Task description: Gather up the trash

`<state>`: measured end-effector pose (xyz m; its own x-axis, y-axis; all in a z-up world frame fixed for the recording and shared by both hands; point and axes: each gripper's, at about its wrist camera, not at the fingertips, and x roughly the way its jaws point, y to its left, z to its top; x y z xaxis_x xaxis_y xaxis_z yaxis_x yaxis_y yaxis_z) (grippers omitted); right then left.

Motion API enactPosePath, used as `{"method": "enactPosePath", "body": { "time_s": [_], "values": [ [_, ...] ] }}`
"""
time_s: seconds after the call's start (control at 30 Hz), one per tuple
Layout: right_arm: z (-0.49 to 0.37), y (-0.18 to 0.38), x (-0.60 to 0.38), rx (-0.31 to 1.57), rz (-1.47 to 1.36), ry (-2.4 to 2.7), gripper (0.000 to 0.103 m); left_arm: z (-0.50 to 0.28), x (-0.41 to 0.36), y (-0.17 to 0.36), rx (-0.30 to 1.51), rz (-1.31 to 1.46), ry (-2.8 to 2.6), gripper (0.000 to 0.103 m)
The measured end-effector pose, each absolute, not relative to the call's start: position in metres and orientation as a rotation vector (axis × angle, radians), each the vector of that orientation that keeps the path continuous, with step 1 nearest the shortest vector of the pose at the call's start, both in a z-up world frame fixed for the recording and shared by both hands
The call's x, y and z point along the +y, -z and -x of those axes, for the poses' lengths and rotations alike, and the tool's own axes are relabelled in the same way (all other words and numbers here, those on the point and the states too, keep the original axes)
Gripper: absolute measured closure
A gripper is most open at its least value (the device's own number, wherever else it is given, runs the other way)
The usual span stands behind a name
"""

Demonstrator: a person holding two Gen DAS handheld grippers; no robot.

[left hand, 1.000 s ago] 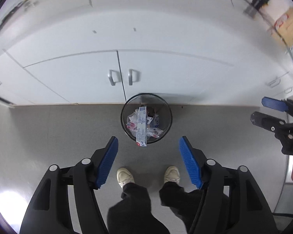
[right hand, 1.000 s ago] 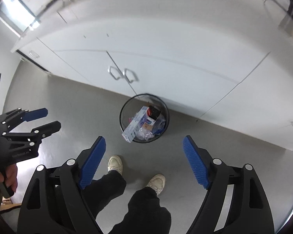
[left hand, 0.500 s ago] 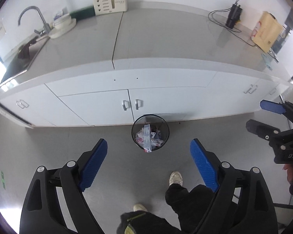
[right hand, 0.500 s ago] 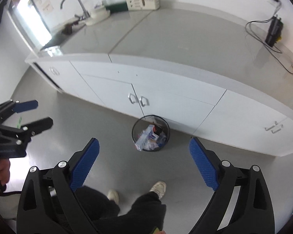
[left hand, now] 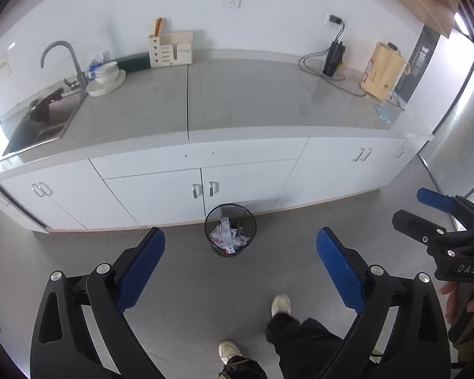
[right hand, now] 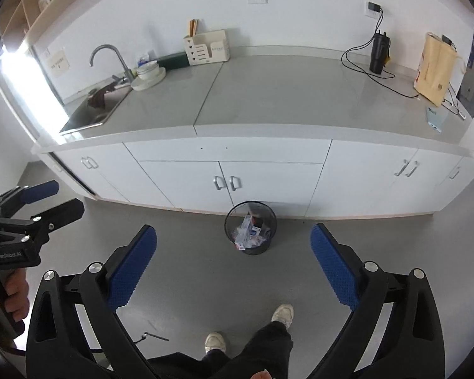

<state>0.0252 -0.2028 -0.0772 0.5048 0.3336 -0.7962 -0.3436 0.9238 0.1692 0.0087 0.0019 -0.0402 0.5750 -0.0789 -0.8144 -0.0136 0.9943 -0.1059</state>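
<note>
The black mesh wastebasket (left hand: 230, 230) stands on the grey floor (left hand: 180, 271) right against the foot of the white base cabinets (left hand: 161, 195), just below the pair of door handles, and it is partly filled with crumpled wrappers and small boxes (left hand: 227, 238), a long white carton leaning up toward its rim. The person stands back from it, both white sneakers (right hand: 282, 312) on the floor well short of the bin. The left gripper (left hand: 240, 265) is held high and pointed down at the bin, its blue-padded fingers (left hand: 142, 262) spread wide with nothing between them. The right gripper (right hand: 233, 262) is the same: spread wide, empty, the bin showing between its pads from above. On the grey countertop (right hand: 268, 94) behind, a sink with a curved tap (right hand: 109, 60) sits at the left with stacked white bowls (right hand: 148, 72) beside it, a cream organiser (right hand: 208, 49) against the wall, and a black tumbler (right hand: 377, 52) and a tan paper bag (right hand: 434, 69) off to the right
</note>
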Motion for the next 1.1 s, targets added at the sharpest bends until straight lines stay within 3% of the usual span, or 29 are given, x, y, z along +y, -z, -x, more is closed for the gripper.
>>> {"method": "enactPosePath", "body": {
  "time_s": [0.4,1.1],
  "values": [
    [0.034,0.053,-0.221,0.864,0.03,-0.493,0.004,0.062,-0.024,0.025,0.918,0.032,0.007,0.006],
    [0.059,0.063,-0.248,0.881,0.026,-0.584,0.004,0.091,-0.072,0.013,0.863,0.045,-0.042,0.006]
  ]
}}
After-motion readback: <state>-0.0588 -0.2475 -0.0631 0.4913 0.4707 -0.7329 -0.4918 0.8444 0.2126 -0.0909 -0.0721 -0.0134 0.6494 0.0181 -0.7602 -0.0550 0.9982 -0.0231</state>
